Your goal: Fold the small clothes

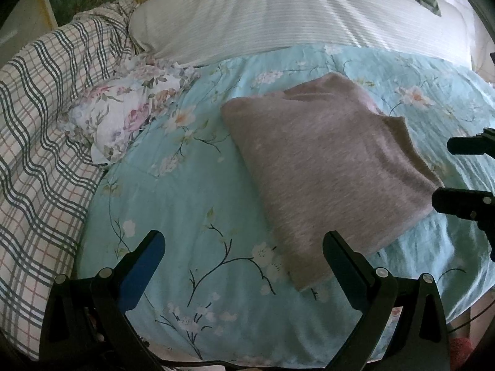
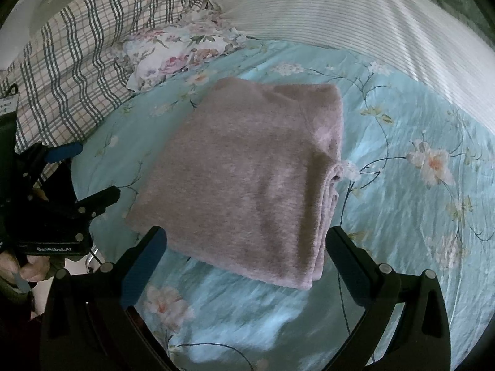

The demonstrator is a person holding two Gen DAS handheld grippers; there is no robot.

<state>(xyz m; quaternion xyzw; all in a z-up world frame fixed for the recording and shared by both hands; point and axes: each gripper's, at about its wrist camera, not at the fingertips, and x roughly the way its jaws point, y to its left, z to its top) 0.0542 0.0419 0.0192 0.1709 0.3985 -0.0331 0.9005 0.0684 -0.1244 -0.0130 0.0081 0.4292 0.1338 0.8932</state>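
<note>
Pinkish-grey knit, the folded garment (image 2: 244,179), lies flat just ahead of my right gripper (image 2: 246,247), whose jaws gape empty; my left gripper (image 1: 244,247) hangs released beside its near corner. Turquoise bedsheet (image 1: 191,204) beneath is bare. Farther off, floral cloth (image 1: 130,114), plaid quilt (image 1: 46,117), striped pillow (image 1: 278,15) obstruct nothing.

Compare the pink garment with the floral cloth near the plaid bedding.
The pink garment is plain, one colour; the floral cloth is white with printed roses. The pink garment lies folded into a neat stacked rectangle; the floral cloth is crumpled and loose. The pink garment sits mid-sheet; the floral cloth is pushed against the plaid bedding. Both rest on the blue flowered sheet, untouched by either gripper.
</note>
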